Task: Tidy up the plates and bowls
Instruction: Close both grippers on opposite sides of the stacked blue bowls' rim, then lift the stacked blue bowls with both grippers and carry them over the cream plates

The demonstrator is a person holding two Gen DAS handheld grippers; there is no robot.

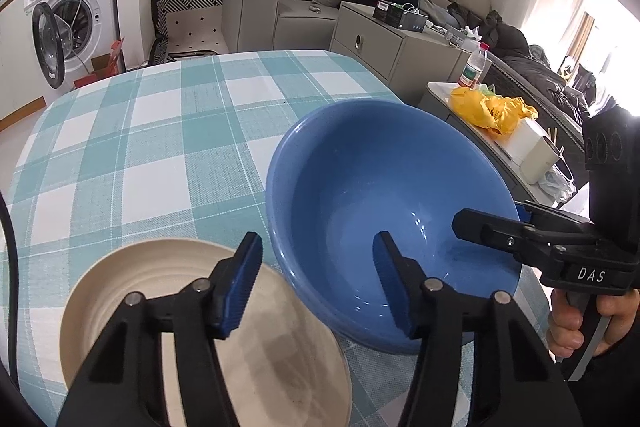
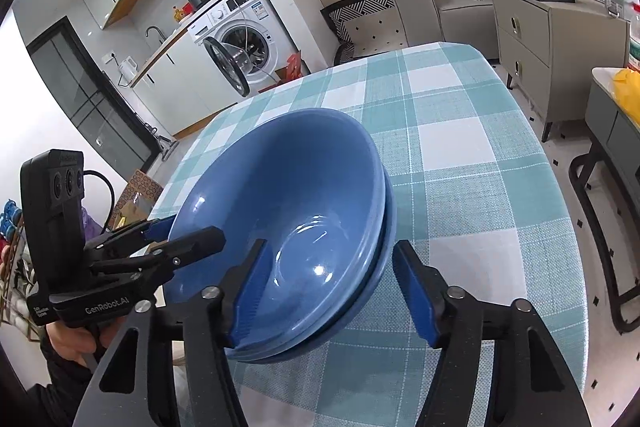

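Nearest the lens, the left gripper (image 1: 318, 243) stood half-spread astride the near-left rim of the blue bowl (image 1: 380, 179), one pad inside the bowl and the other outside it, above the cream plate (image 1: 120, 291) lying just beside the bowl on the checked tablecloth (image 1: 160, 147). Neither pad appeared to press the wall, so nothing was grasped yet. The right gripper (image 2: 331, 247) straddled the near-right rim in the same way, released, with a clear gap between its outer pad and the bowl's outside. From the right wrist view the bowl sat nested in a second blue bowl (image 2: 390, 227), near the table's front edge. The step looked like a two-handed lift. Doing it well probably meant closing both jaws evenly on the top rim alone, sinking the pads far enough to catch the wall rather than the lip, then raising both hands together and level. The glazed surface would likely slip if pinched shallowly or tilted.
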